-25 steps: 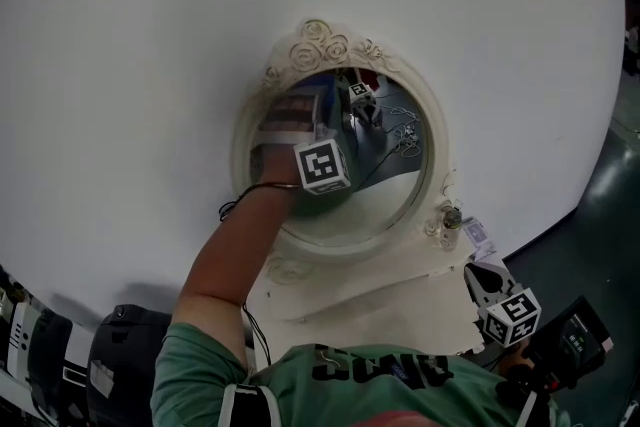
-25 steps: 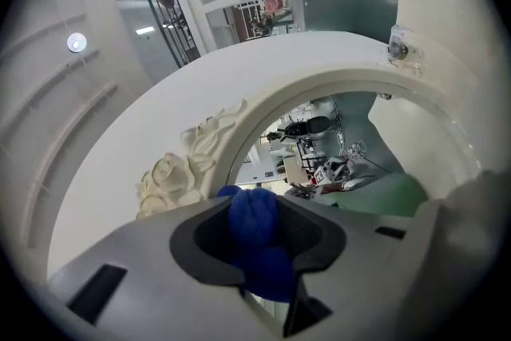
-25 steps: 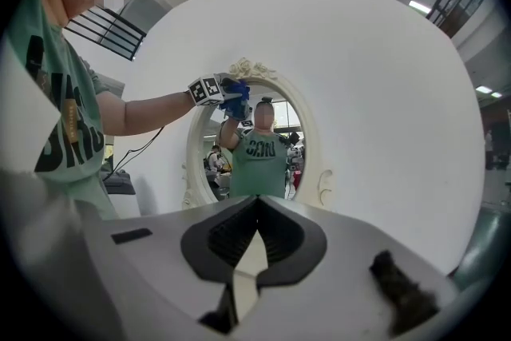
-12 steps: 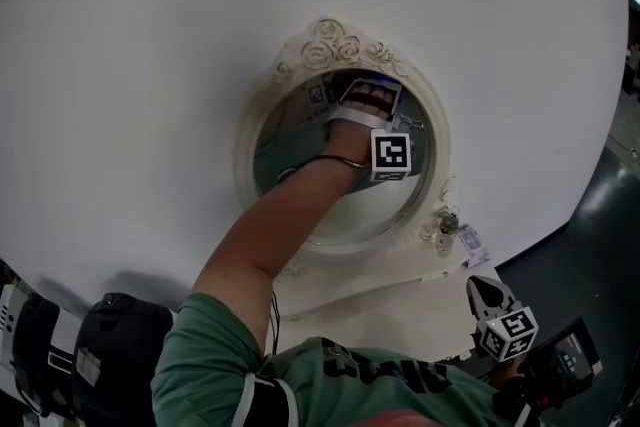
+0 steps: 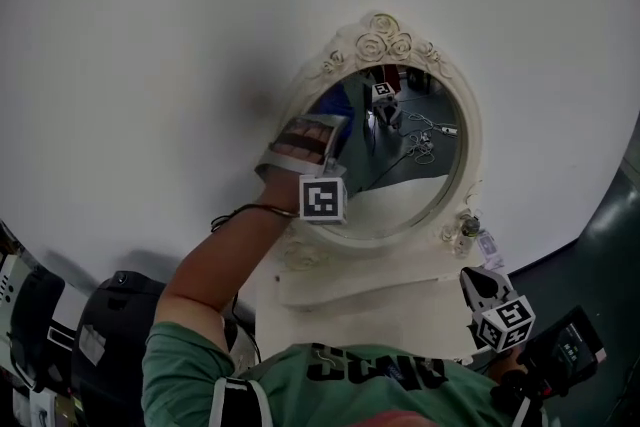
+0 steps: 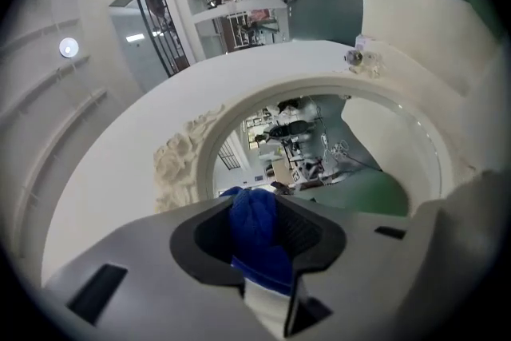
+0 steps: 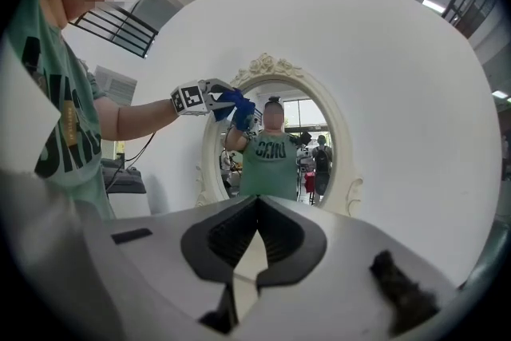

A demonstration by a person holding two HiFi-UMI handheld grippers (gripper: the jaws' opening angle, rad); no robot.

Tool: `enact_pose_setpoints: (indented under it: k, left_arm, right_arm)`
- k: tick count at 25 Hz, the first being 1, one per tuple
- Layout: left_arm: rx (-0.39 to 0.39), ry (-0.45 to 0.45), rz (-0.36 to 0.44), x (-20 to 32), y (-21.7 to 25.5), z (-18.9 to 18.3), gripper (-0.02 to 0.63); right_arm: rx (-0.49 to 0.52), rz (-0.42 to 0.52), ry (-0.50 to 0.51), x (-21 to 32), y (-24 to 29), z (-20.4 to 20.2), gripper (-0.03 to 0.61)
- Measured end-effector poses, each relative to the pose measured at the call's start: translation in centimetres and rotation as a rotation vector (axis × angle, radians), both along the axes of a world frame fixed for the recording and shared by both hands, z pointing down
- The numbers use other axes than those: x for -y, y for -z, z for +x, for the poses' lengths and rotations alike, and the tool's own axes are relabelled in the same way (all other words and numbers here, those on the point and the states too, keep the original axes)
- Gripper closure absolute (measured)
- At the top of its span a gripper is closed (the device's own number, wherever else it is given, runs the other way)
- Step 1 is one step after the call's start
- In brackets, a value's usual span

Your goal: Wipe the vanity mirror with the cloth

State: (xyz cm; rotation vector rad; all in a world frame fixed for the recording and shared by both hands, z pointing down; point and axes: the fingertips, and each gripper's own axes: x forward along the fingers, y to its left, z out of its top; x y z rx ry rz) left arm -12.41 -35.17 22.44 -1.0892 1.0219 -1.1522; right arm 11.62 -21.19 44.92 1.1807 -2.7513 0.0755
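The left gripper [image 6: 263, 242] has its jaws pinched on a cloth [image 6: 254, 216]. The cloth is deep blue and bunched into a thick fold that bulges out past the jaw tips; a pale strip shows below it between the jaws. In the right gripper view the blue wad sits against the upper left of the mirror [image 5: 405, 190], at the inner edge of the frame [image 5: 300, 105], and its reflection meets it in the glass. The gripper's marker cube [image 5: 322, 198] faces the head camera, and a bare forearm [image 5: 220, 260] with a thin black cord at the wrist reaches up to it from a green shirt [image 5: 330, 385].

The mirror is an upright oval. Its frame is cream-white, carved with roses [image 5: 385, 40] at the crown and scrollwork down the sides, and it stands on a pale stepped base [image 5: 370, 290]. The glass reflects a room with cables on a grey floor and, seen from the right gripper, the person in the green shirt. A small knob [image 5: 468, 227] sits on the frame's lower right. A plain white wall [image 5: 150, 45] is behind the mirror.

The right gripper [image 7: 254, 251] is low at the person's right side, well apart from the mirror, with its jaws pressed together and nothing between them.
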Motion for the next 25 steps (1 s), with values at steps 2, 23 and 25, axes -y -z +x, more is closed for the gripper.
enact_pose_setpoints:
  k: [2, 23, 25]
  left_arm:
    - [0.006, 0.046, 0.016, 0.0, 0.3, -2.6, 0.482]
    - [0.106, 0.022, -0.012, 9.3, -2.0, 7.8, 0.482]
    - [0.120, -0.011, -0.017, 10.5, -2.4, 11.2, 0.482]
  right_arm:
    - [-0.011, 0.010, 0.026, 0.0, 0.5, -1.5, 0.568]
    - [0.008, -0.025, -0.123, -0.8, -1.9, 5.8, 0.568]
    - [0.010, -0.032, -0.154, -1.3, -2.2, 7.2, 0.568]
